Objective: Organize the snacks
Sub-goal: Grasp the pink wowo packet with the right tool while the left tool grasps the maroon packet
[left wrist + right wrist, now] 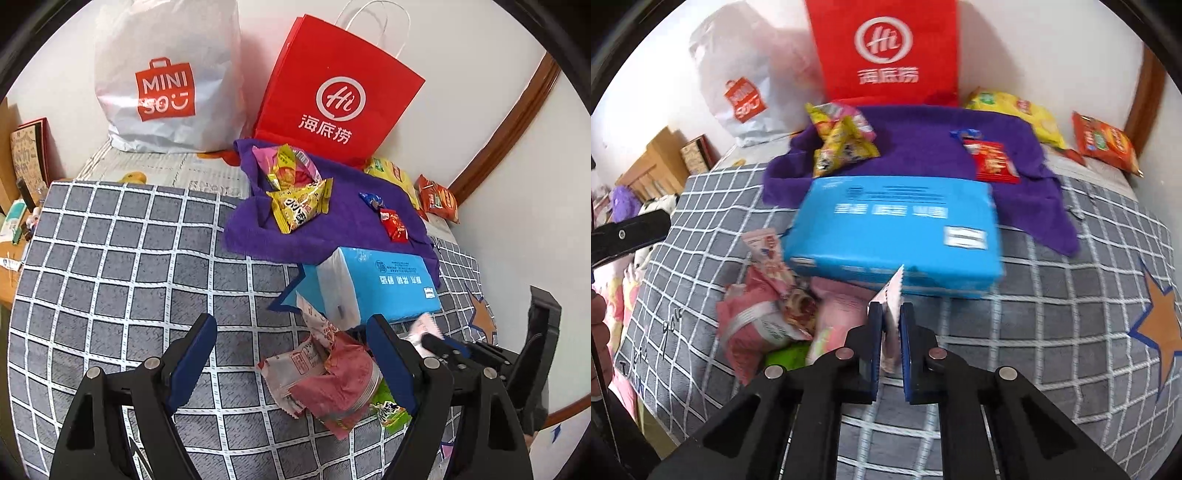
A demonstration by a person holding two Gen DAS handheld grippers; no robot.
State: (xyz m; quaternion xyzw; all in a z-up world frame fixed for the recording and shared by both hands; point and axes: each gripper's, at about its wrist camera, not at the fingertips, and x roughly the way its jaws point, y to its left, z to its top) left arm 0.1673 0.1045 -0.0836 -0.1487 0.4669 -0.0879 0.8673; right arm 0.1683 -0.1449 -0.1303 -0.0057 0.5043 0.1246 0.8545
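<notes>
Snack packets lie on a bed with a grey checked cover (110, 258). A pile of pink and white packets (325, 380) with a green one (391, 410) lies in front of a blue tissue pack (380, 288). My left gripper (291, 343) is open above the cover, beside the pile. My right gripper (891, 317) is shut on a pale pink packet (892, 295) by its edge, just in front of the tissue pack (897, 229). Yellow packets (842, 147) and a red packet (993, 162) lie on a purple towel (923, 147).
A red paper bag (332, 96) and a white plastic bag (166, 74) stand against the wall behind the towel. A yellow bag (1015, 110) and an orange bag (1104, 142) lie at the far right. A wooden door frame (506, 125) runs along the right.
</notes>
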